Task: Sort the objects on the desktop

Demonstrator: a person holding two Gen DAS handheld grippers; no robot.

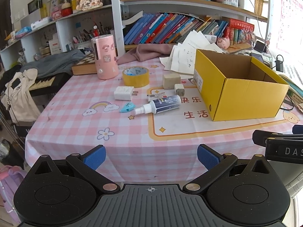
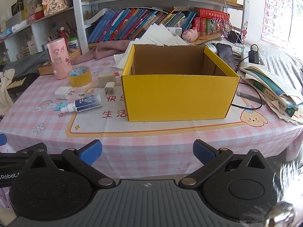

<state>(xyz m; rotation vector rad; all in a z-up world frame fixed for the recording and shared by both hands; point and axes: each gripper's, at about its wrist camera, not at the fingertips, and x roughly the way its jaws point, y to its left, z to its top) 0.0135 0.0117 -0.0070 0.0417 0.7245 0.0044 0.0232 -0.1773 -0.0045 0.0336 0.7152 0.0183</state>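
Observation:
An open yellow cardboard box [image 1: 240, 92] [image 2: 178, 96] stands on the pink checked tablecloth; I see nothing inside it. Left of it lie a yellow tape roll [image 1: 135, 76] [image 2: 80, 75], a beige block [image 1: 171, 80] [image 2: 106, 79], a small white plug [image 1: 179, 89] [image 2: 109, 88], a white charger [image 1: 123, 93] [image 2: 63, 92], a spray bottle on its side [image 1: 161, 105] [image 2: 84, 104] and a small blue correction tape [image 1: 127, 107] [image 2: 60, 106]. My left gripper [image 1: 151, 156] and right gripper [image 2: 147, 151] are open and empty, held before the table's front edge.
A pink cylinder with stickers [image 1: 105, 56] [image 2: 58, 58] stands at the back left by a chessboard [image 1: 85, 64]. Pink cloth [image 1: 149, 52], loose papers [image 1: 187, 56], a phone [image 2: 226, 55], cables and stacked books [image 2: 274, 90] lie behind and right of the box. Bookshelves rise behind.

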